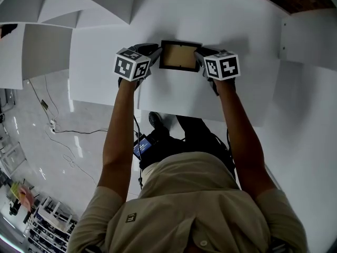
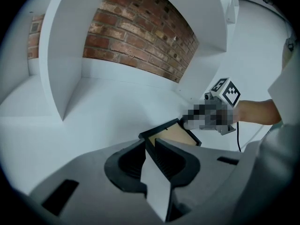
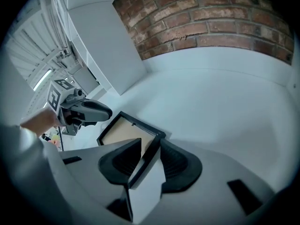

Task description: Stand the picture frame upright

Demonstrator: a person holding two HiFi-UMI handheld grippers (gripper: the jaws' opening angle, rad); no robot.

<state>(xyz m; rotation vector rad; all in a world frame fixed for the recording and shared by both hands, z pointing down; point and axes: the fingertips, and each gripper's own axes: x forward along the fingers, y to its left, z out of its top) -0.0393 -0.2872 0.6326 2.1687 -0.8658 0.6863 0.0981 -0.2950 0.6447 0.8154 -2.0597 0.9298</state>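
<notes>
**3 cameras, 1 shared spot**

The head camera looks steeply down from above the person's shoulders onto the white table (image 1: 221, 20), from furthest off. The other 2 ride on the left gripper (image 1: 156, 53) and right gripper (image 1: 199, 56), close in, each sighting along its own jaws toward the brick wall (image 2: 140, 36). Each gripper view faces across at the opposite gripper. All 3 views share the picture frame (image 1: 180, 56).

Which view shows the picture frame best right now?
The head view: the picture frame shows nearly whole from above, a black border round a tan panel. Each gripper view shows it slanted, with its near part cut off by that view's own jaws.
</notes>
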